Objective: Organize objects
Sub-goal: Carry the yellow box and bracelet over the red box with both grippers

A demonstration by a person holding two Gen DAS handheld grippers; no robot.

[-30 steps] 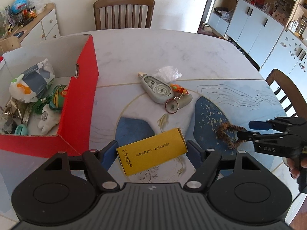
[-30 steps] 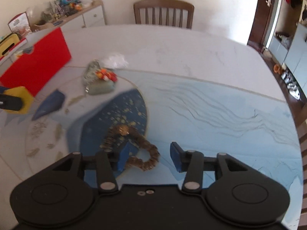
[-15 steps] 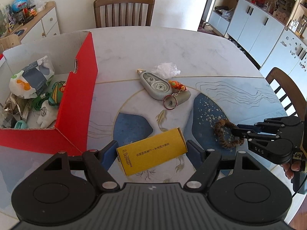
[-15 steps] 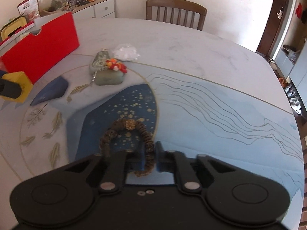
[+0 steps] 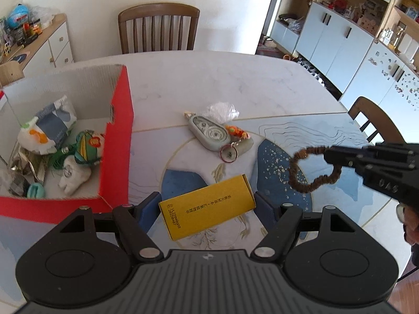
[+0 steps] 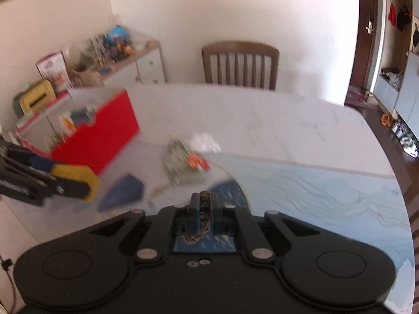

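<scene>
My left gripper (image 5: 207, 205) is shut on a yellow box (image 5: 207, 205) and holds it above the table beside the red cardboard box (image 5: 119, 141). The yellow box also shows in the right wrist view (image 6: 78, 178). My right gripper (image 6: 204, 206) is shut on a brown bead bracelet (image 6: 203, 209) and holds it off the table; in the left wrist view the bracelet (image 5: 306, 170) hangs from it at the right. The red box (image 6: 104, 136) holds several toys and packets.
A grey tape dispenser (image 5: 209, 133) with an orange charm and key ring (image 5: 228, 154) and a clear plastic wrapper (image 5: 221, 111) lie mid-table. A wooden chair (image 5: 157, 28) stands at the far side, another chair (image 5: 377, 123) at the right. A cluttered sideboard (image 6: 115, 52) is at the left.
My right gripper shut on the bracelet, then lifted it off the table and turned toward the red box. My left gripper kept hold of the yellow box and barely moved.
</scene>
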